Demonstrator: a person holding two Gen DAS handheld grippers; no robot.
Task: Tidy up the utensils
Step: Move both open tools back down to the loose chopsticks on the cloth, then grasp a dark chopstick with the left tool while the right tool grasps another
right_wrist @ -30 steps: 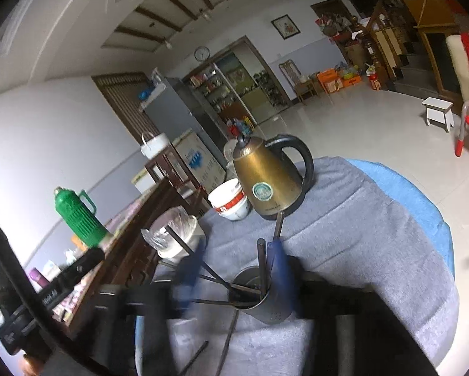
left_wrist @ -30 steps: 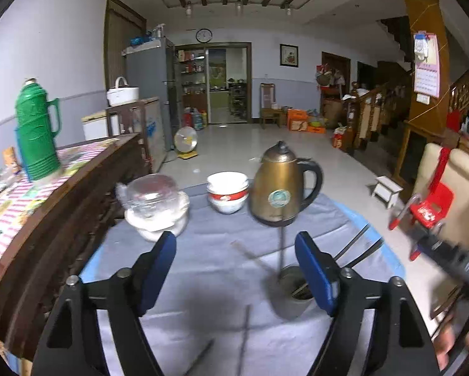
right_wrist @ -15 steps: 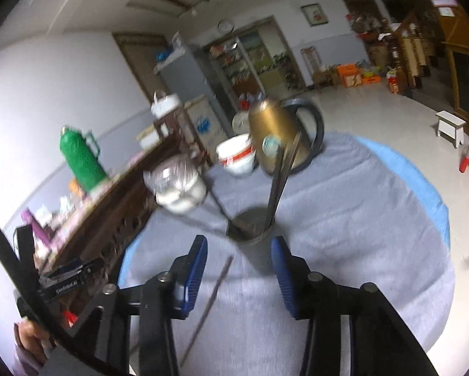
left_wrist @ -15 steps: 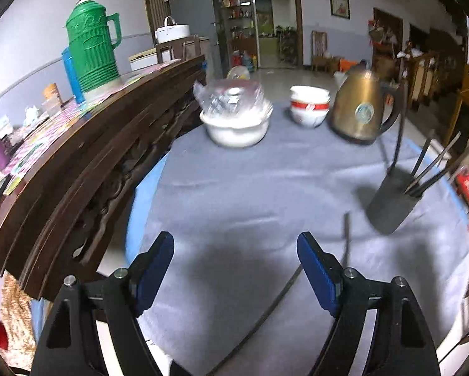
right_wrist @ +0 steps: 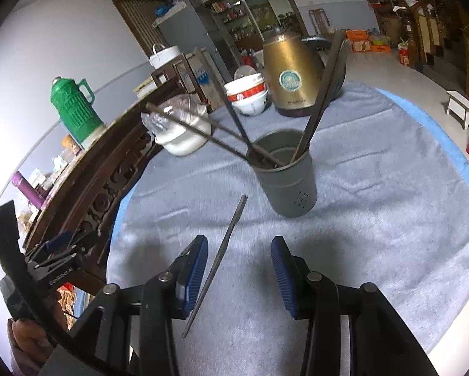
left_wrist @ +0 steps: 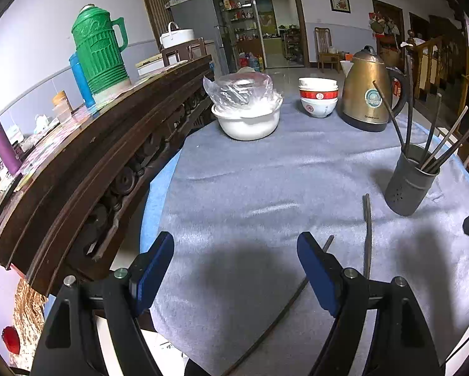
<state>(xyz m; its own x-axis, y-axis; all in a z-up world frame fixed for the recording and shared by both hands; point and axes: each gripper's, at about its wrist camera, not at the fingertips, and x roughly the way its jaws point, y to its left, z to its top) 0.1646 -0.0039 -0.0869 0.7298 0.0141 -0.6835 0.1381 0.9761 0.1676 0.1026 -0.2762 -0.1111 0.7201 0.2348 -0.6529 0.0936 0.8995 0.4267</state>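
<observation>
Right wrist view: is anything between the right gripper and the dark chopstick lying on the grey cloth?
Nothing visible. The dark chopstick lies bare on the grey cloth, already passing by the inner side of the right gripper's left finger, with open jaws. The grey cylindrical holder stands beyond it.

Grey holder [right_wrist: 284,175] of chopsticks, loose chopstick [right_wrist: 217,263] (flat on cloth), right hand-held gripper [right_wrist: 239,274] parted

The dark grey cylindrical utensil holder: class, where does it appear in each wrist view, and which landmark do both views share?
Left wrist view: dark grey cylindrical utensil holder at the right edge, right of centre height.
Right wrist view: holder near the centre.
Shared landmark: brass-coloured metal kettle behind it.
</observation>
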